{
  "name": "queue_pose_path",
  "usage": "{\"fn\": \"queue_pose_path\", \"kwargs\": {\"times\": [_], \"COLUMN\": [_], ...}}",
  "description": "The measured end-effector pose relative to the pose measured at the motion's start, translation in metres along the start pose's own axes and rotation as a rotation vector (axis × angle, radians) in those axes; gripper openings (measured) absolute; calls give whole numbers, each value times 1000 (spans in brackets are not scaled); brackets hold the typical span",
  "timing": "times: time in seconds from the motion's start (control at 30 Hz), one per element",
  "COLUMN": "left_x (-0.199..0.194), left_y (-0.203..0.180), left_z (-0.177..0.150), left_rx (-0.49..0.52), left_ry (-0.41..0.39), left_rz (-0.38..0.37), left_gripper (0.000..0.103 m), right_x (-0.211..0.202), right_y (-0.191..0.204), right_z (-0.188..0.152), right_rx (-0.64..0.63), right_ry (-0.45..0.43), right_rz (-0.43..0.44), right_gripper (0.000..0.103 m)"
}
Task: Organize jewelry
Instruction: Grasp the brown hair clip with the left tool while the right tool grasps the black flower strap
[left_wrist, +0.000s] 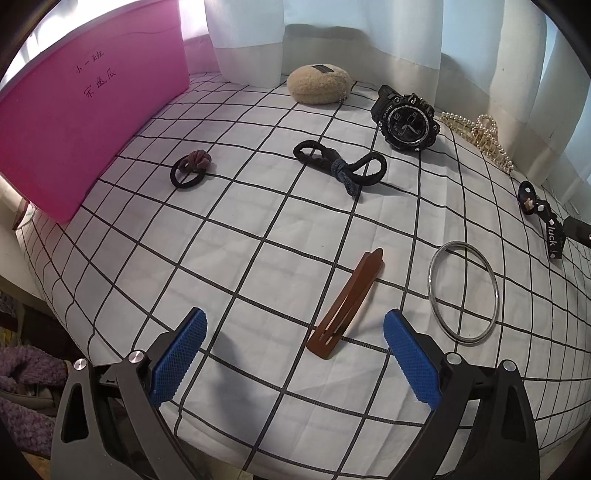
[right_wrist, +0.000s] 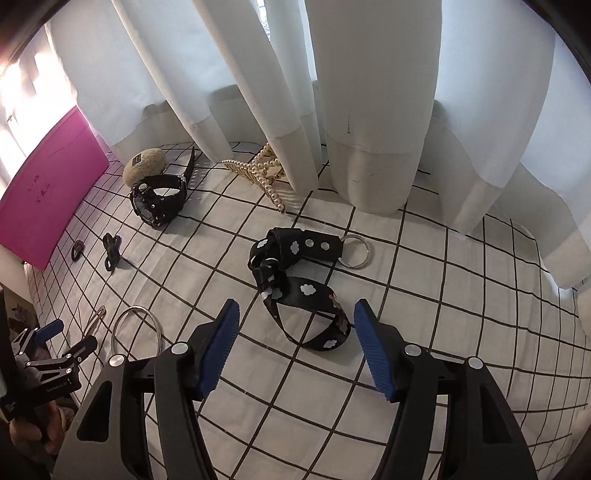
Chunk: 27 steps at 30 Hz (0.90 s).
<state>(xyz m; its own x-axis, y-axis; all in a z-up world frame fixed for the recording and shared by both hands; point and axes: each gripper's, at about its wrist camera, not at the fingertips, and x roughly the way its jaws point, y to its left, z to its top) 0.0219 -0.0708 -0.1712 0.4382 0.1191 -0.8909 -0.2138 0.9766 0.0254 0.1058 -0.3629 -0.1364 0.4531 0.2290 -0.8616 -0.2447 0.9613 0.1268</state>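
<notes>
A brown hair clip (left_wrist: 349, 304) lies on the checked cloth between the blue pads of my left gripper (left_wrist: 295, 347), which stands open above it without touching. A silver bangle (left_wrist: 463, 291) rests just right of the clip. My right gripper (right_wrist: 295, 336) is open over a black cloud-print strap (right_wrist: 295, 280) with a metal key ring (right_wrist: 354, 249); its loop lies between the fingers, unpressed. A black sport watch (left_wrist: 406, 118), a pearl hair claw (left_wrist: 480, 138), two hair ties (left_wrist: 192, 170) (left_wrist: 341, 166) and a beige plush pouch (left_wrist: 319, 83) lie farther back.
A pink plastic box (left_wrist: 85, 110) with handwriting stands at the left edge of the cloth. White curtains (right_wrist: 369, 92) hang along the back and touch the surface. The near-left edge of the cloth (left_wrist: 74, 306) drops off to clutter below.
</notes>
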Motion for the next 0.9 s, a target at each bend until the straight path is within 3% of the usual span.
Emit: {"fn": "queue_pose_path", "kwargs": {"times": [0.57, 0.7, 0.8, 0.83, 0.87, 0.9], "left_x": [8, 2, -3, -4, -5, -5], "left_y": [-6, -11, -17, -18, -19, -20], "left_z": [6, 4, 1, 1, 0, 1], "left_rx": [-41, -20, 8, 15, 20, 22], "left_ry": [-68, -101, -116, -119, -119, -114], "left_rz": [-13, -23, -41, -47, -53, -55], "left_gripper": [94, 70, 45, 30, 23, 15], "right_x": [57, 58, 55, 55, 54, 54], "right_y": [15, 20, 21, 21, 21, 21], "right_z": [16, 13, 12, 12, 11, 11], "right_rx": [-101, -135, -138, -136, -137, -138], "right_ry": [49, 33, 19, 17, 17, 16], "right_rz": [-45, -55, -63, -62, -60, -56], "right_gripper": [62, 58, 26, 21, 11, 11]}}
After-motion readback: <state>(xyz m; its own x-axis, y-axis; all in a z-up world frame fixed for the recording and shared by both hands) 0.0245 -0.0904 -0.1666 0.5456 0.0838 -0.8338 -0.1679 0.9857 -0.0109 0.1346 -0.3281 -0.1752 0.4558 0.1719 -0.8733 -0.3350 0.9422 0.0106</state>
